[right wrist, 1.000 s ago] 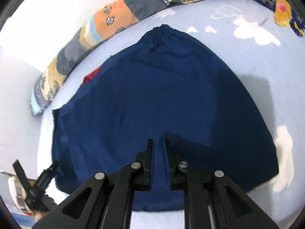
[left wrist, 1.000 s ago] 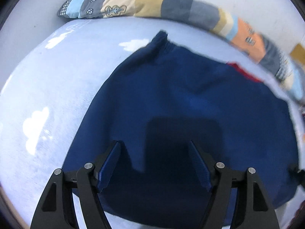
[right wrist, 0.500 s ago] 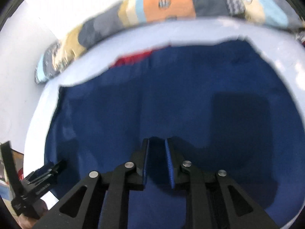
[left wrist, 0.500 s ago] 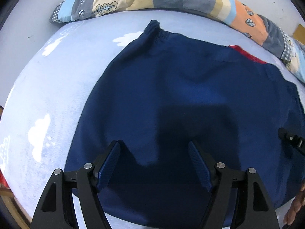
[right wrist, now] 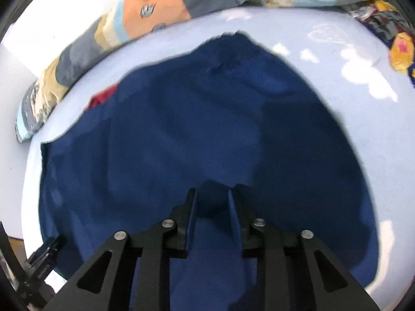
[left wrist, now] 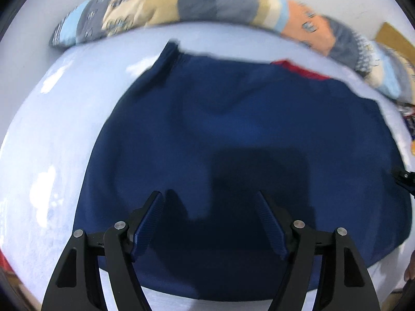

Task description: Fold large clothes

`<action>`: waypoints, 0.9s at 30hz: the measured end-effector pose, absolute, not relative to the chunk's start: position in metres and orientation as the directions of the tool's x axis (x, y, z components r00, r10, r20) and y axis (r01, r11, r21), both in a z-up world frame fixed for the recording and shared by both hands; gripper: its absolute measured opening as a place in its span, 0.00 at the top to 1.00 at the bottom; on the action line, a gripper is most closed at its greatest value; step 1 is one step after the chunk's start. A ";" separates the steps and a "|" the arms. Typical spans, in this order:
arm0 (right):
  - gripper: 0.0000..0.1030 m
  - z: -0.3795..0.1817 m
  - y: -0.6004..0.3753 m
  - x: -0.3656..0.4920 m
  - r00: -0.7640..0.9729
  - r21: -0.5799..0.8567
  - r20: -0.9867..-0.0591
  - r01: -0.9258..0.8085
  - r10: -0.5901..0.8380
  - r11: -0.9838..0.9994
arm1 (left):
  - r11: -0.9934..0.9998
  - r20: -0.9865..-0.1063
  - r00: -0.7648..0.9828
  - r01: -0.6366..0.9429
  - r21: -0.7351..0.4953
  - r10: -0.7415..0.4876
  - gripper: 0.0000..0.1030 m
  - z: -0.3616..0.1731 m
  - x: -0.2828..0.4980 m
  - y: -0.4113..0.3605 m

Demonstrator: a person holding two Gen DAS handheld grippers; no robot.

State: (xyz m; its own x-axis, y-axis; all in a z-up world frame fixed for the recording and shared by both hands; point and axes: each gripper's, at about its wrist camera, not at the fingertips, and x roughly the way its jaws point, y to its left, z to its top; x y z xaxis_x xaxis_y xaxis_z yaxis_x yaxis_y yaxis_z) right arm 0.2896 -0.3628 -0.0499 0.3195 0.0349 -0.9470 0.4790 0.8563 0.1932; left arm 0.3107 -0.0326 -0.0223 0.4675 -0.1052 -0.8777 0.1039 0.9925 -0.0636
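Garment: I see a large navy garment (left wrist: 233,134) spread flat on the bed sheet (left wrist: 52,134); its gathered narrow end (right wrist: 233,44) points toward the far side; a strip of red fabric (left wrist: 301,71) shows at its far edge, and I cannot tell whether that belongs to it.
Left gripper: my left gripper (left wrist: 210,223) hangs over the near part of the navy cloth with its fingers spread wide; nothing sits between them; its dark shadow lies on the cloth just ahead.
Right gripper: my right gripper (right wrist: 212,207) is over the near middle of the garment (right wrist: 181,142); a narrow gap shows between its fingers and they pinch no cloth that I can make out.
Bed: the sheet is pale blue with white cloud prints (right wrist: 363,75); the garment covers most of its middle.
Surroundings: a long patchwork bolster (left wrist: 207,7) runs along the far edge of the bed, against a white wall; both views are motion-blurred.
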 end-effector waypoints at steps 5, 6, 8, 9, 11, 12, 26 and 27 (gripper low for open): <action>0.68 -0.037 -0.362 0.276 0.326 0.179 -0.945 0.463 0.021 0.868 | 0.978 -0.853 0.503 0.205 -0.035 -0.136 0.30 -0.018 0.288 -0.055; 0.68 -0.043 -0.363 0.273 0.297 0.166 -0.955 0.469 0.022 0.868 | 0.975 -0.854 0.501 0.221 -0.033 -0.143 0.30 -0.019 0.285 -0.059; 0.69 -0.055 -0.365 0.273 0.246 0.150 -0.969 0.469 0.035 0.870 | 0.967 -0.851 0.503 0.254 -0.020 -0.150 0.30 -0.021 0.278 -0.066; 0.69 -0.057 -0.363 0.273 0.236 0.146 -0.971 0.466 0.037 0.873 | 0.964 -0.848 0.507 0.265 -0.014 -0.152 0.30 -0.021 0.277 -0.068; 0.66 -0.052 -0.355 0.273 0.237 0.127 -0.971 0.440 0.022 0.889 | 0.958 -0.836 0.530 0.287 0.021 -0.140 0.30 -0.020 0.271 -0.073; 0.66 -0.046 -0.347 0.272 0.257 0.145 -0.966 0.418 0.036 0.897 | 0.954 -0.827 0.545 0.297 0.041 -0.134 0.30 -0.017 0.269 -0.075; 0.66 -0.057 -0.248 0.280 0.214 0.184 -0.965 0.154 0.149 0.971 | 0.916 -0.776 0.629 0.335 0.223 -0.042 0.30 -0.014 0.250 -0.080; 0.65 -0.054 -0.249 0.279 0.216 0.195 -0.964 0.164 0.157 0.967 | 0.915 -0.773 0.633 0.336 0.222 -0.045 0.30 -0.012 0.249 -0.080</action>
State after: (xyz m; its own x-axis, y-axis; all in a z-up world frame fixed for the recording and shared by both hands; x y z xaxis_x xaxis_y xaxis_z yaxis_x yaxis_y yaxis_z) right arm 0.2788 -0.2493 -0.0544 0.2164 0.1573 -0.9635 0.1636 0.9671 0.1947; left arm 0.2489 -0.0800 -0.0121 0.6327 -0.0448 -0.7731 0.3357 0.9155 0.2217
